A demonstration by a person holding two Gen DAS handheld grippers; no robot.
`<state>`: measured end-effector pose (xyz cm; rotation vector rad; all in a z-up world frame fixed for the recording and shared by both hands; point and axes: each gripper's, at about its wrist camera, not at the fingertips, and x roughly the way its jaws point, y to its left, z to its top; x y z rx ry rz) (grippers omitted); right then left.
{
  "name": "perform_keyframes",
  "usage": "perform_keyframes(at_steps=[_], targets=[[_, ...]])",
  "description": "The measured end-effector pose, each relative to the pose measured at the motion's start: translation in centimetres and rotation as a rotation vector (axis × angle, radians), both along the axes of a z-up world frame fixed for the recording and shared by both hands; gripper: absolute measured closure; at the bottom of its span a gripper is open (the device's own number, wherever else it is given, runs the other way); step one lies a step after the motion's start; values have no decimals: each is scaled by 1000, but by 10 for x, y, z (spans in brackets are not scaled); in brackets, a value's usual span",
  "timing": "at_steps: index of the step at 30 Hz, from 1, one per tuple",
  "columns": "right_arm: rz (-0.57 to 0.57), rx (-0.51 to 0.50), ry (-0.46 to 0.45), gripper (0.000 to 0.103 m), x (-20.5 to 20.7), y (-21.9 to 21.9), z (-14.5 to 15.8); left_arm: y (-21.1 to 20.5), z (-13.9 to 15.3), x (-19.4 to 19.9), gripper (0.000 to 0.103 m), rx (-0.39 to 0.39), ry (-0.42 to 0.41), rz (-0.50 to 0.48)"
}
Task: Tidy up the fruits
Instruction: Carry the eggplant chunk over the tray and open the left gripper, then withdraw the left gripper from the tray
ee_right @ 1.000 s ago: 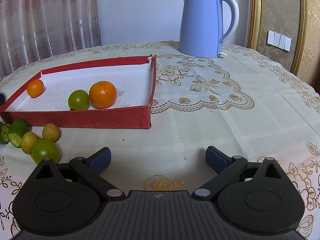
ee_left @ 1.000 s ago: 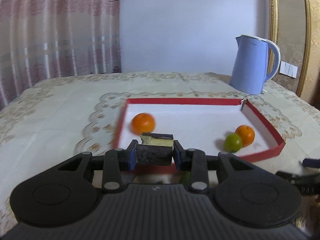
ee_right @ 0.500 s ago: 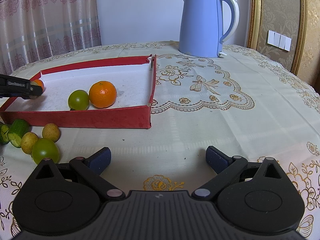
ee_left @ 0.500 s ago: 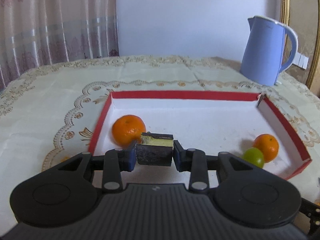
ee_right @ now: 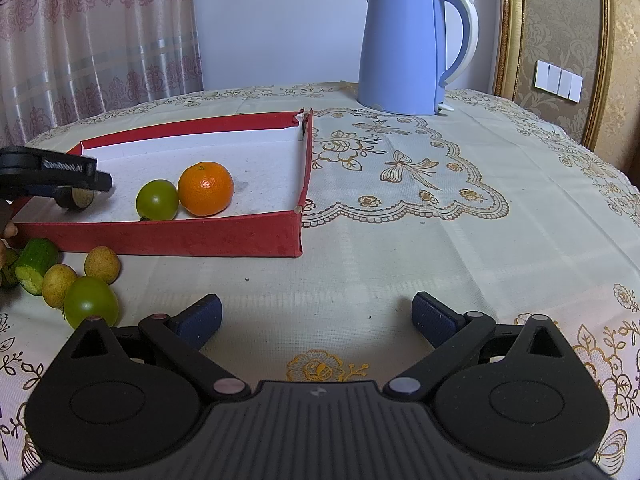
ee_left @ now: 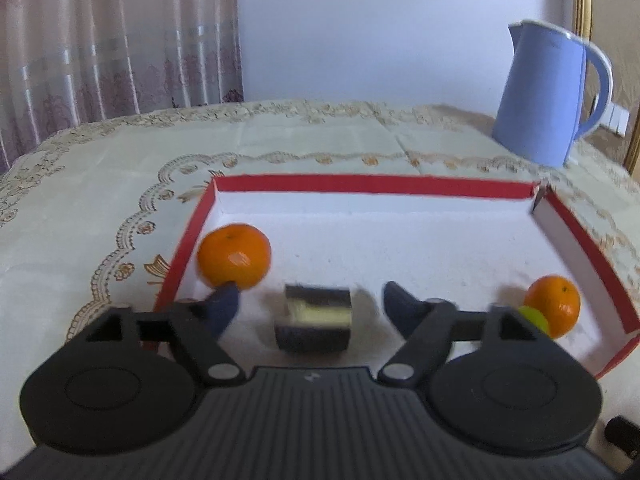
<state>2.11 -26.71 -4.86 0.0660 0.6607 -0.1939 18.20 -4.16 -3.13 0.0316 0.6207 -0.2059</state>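
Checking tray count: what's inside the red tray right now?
Inside the red tray: two oranges, a green fruit and a dark cut piece between the open left gripper fingers. The tray's near edge is hidden.

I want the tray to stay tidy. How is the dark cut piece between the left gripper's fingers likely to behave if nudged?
The cut piece shows a flat pale face, so it probably stays put resting on that. Its dark skin looks curved, so on its side it may roll toward the orange. The left gripper is open around it.

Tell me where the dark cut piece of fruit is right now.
In the left wrist view the dark cut piece sits inside the red box, between the open left gripper fingers, right of the big orange.
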Motion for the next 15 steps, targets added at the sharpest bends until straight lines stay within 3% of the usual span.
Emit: perform_keyframes(at_steps=[15], targets=[[0, 0, 0, 1, 0, 0, 0, 32, 14, -50, 5, -57, -71, 40]])
